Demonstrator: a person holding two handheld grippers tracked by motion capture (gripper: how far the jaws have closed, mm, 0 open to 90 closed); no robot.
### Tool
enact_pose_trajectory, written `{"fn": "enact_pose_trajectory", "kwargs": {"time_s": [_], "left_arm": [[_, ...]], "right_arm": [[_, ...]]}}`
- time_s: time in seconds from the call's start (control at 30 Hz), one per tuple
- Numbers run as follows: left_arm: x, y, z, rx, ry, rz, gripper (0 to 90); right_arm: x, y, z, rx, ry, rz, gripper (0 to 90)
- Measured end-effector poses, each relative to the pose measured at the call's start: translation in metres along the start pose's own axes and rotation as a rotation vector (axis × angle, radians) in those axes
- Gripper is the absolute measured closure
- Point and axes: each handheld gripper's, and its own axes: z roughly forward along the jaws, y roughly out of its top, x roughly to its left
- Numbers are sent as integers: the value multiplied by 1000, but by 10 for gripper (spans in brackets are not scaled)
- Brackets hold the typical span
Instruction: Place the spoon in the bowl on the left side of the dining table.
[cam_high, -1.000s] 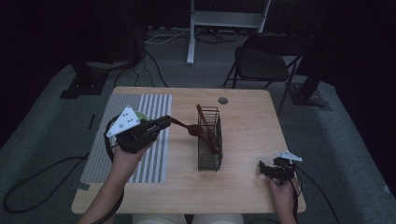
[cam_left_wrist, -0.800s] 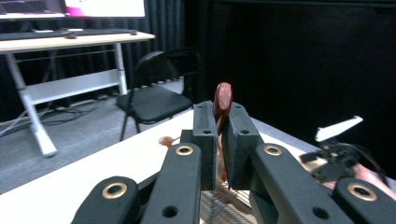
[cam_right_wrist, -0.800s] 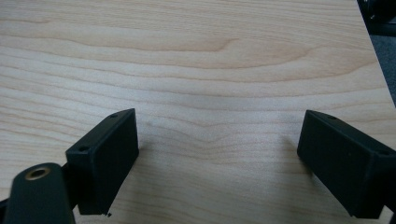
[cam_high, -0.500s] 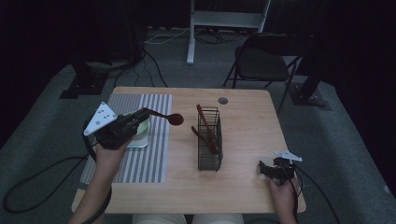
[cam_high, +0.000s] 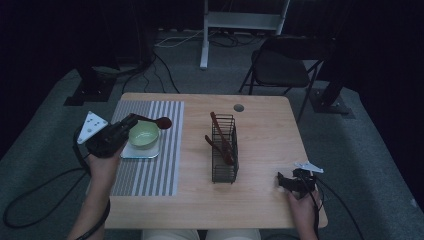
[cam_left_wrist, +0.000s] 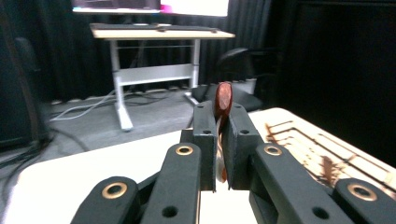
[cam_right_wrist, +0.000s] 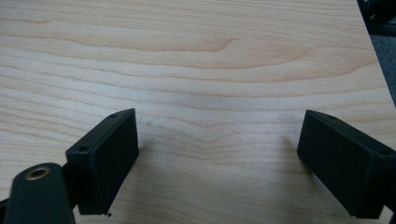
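At frame left, my left gripper (cam_high: 131, 119) jaws clamp a red spoon (cam_high: 159, 122) over the green bowl (cam_high: 144, 135); the wire rack (cam_high: 224, 150) stands centre; my right gripper (cam_high: 284, 181) jaws gape, empty, lower right.

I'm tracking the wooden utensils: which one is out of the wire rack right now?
The dark red spoon clamped in the left gripper, its bowl hanging beside the green bowl. The other utensils stand inside the wire rack.
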Motion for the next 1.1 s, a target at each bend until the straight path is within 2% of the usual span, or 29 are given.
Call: {"fn": "enact_pose_trajectory", "kwargs": {"time_s": [0.13, 0.33, 0.6, 0.77, 0.87, 0.93, 1.1], "left_arm": [[11, -9, 1, 13, 53, -20, 845], [21, -27, 5, 79, 125, -6, 845], [38, -51, 8, 107, 186, -64, 845], [46, -66, 11, 121, 191, -126, 845], [48, -76, 14, 138, 201, -147, 845], [47, -80, 17, 151, 215, -144, 845], [50, -89, 21, 162, 204, -171, 845]], "right_arm": [[0, 0, 0, 0, 0, 0, 119], [0, 0, 0, 0, 0, 0, 118], [0, 0, 0, 0, 0, 0, 119], [0, 0, 0, -1, 0, -1, 119], [0, 0, 0, -1, 0, 0, 118], [0, 0, 0, 0, 0, 0, 119], [0, 0, 0, -1, 0, -1, 119]]}}
